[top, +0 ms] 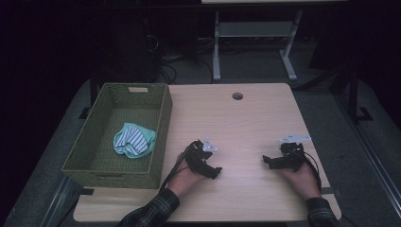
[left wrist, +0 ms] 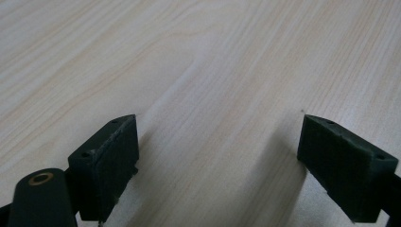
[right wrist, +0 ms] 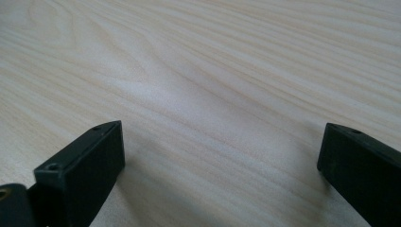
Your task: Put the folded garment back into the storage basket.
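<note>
Claws released, both low over the bare table (top: 246,123).
We note the striped cloth (top: 134,140) in the basket (top: 161,124), left of the left claw (top: 215,173); right claw (top: 265,161) well apart.

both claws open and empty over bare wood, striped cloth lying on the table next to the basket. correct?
Not quite. The high view shows the striped cloth inside the basket, not beside it. Left claw and right claw are open and empty over bare table.

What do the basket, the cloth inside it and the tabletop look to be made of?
Basket: woven fibre or wicker, olive green, matte; the weave shows on its walls. Cloth: soft fabric, mint with striped white, crumpled in folds. Table: pale wood-grain surface, likely laminate, smooth with a faint sheen.
</note>
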`<state>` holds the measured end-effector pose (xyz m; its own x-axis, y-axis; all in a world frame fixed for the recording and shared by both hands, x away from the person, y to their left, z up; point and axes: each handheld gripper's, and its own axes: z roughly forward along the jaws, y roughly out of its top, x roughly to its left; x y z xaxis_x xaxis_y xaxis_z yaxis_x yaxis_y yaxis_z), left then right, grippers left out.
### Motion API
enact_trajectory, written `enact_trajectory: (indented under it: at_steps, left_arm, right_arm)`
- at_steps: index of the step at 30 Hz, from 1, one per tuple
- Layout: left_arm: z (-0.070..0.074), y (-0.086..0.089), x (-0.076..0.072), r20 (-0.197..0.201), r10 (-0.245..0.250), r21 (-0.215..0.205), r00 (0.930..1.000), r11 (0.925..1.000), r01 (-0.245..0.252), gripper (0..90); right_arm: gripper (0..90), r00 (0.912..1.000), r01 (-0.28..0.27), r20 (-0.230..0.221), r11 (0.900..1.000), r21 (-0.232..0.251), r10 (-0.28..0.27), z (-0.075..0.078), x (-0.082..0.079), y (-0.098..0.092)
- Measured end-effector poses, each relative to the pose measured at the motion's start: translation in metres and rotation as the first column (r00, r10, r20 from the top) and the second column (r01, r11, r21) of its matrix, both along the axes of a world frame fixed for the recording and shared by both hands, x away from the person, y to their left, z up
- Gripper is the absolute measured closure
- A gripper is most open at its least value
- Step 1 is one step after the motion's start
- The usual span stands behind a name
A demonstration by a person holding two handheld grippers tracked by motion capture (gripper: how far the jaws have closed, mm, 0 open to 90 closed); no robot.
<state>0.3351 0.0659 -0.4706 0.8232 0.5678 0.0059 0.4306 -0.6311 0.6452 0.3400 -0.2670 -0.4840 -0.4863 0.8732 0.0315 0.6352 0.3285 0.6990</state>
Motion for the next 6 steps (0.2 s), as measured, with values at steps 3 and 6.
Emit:
enact_trajectory:
  at_steps: [3, 6]
  left_arm:
    - [-0.0023, 0.0023, -0.0017, 0.016, 0.0, -0.024, 0.9999, 0.9997, 0.0, 12.5]
    - [-0.0046, 0.0049, -0.0025, 0.033, -0.009, -0.047, 0.9994, 0.9988, 0.01, 12.4]
  right_arm:
    - [1.1, 1.0, -0.001, 0.0, 1.0, 0.0, 0.001, 0.0, 0.0, 0.0]
    - [1.1, 1.0, -0.002, 0.001, 1.0, -0.001, 0.002, 0.0, 0.0, 0.0]
